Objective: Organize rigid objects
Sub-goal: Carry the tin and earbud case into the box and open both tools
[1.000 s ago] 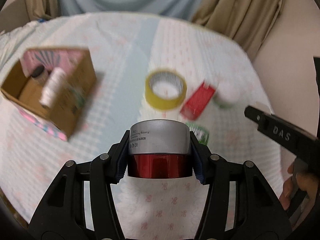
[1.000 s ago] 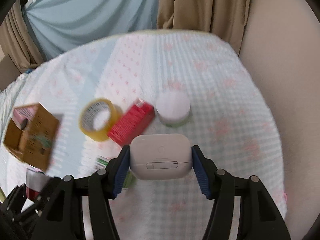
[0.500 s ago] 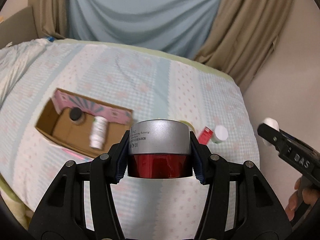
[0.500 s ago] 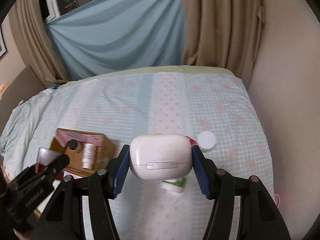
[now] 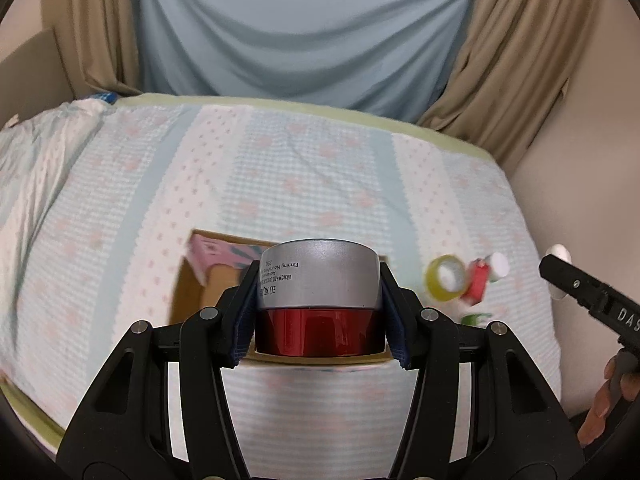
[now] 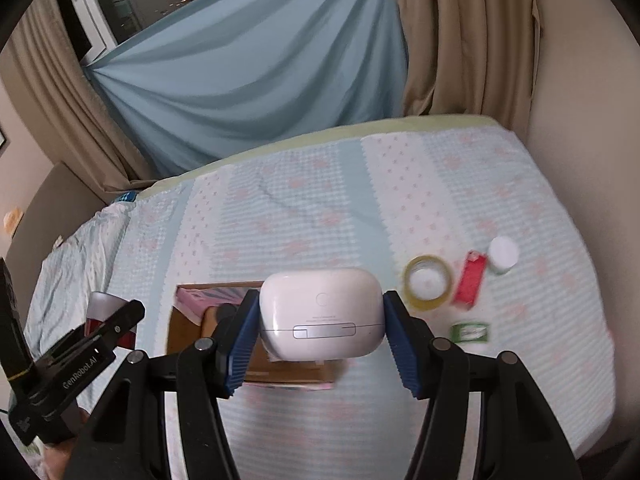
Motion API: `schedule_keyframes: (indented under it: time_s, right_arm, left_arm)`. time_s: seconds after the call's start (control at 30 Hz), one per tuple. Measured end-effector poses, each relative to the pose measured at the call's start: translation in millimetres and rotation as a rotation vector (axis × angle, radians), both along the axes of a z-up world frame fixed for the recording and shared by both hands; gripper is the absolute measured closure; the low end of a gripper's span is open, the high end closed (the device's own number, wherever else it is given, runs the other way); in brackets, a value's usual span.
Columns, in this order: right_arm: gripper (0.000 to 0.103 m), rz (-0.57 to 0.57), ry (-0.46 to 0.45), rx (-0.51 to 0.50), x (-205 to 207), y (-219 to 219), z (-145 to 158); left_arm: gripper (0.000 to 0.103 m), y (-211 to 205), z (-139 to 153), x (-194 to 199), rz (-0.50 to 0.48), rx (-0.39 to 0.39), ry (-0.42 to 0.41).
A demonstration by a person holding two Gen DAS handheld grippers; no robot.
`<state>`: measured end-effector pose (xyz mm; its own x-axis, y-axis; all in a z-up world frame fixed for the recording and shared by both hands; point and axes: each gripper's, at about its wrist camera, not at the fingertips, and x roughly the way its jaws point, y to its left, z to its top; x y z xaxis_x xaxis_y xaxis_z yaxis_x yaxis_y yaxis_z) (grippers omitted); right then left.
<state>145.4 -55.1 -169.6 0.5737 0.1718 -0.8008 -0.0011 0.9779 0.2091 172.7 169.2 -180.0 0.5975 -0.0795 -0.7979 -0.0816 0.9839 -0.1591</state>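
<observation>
My left gripper [image 5: 318, 312] is shut on a silver-and-red jar [image 5: 318, 300] and holds it high above the open cardboard box [image 5: 188, 292] on the bed. My right gripper [image 6: 320, 328] is shut on a white earbud case [image 6: 322, 314], also held above the box [image 6: 186, 320], which it partly hides. The left gripper with the jar shows at the left of the right wrist view [image 6: 106, 316]. The right gripper's finger shows at the right edge of the left wrist view [image 5: 588, 296].
On the bed to the right of the box lie a yellow tape roll [image 6: 428, 282], a red packet [image 6: 472, 280], a white-lidded jar [image 6: 503, 254] and a green packet [image 6: 470, 332]. A wall stands right of the bed; curtains hang behind.
Both grippers have risen well above the bed and swung left with their objects. The box now sits under them and the loose items have shifted to the right.
</observation>
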Motion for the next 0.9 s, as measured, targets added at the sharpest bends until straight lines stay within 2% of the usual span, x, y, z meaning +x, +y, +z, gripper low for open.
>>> schedule_keyframes:
  time_s: [0.17, 0.4, 0.7, 0.9]
  right_arm:
    - [0.047, -0.008, 0.045, 0.022, 10, 49, -25]
    - [0.047, 0.077, 0.142, -0.004, 32, 108, -75]
    - [0.047, 0.266, 0.252, -0.061, 54, 158, -152]
    - [0.047, 0.416, 0.286, -0.102, 65, 185, -204]
  left_arm:
    - [0.053, 52, -30, 15, -0.030, 0.009, 0.061]
    - [0.053, 94, -86, 37, -0.024, -0.002, 0.164]
    - [0.053, 106, -154, 72, -0.045, 0.005, 0.309]
    - [0.053, 108, -193, 99, -0.042, 0.020, 0.366]
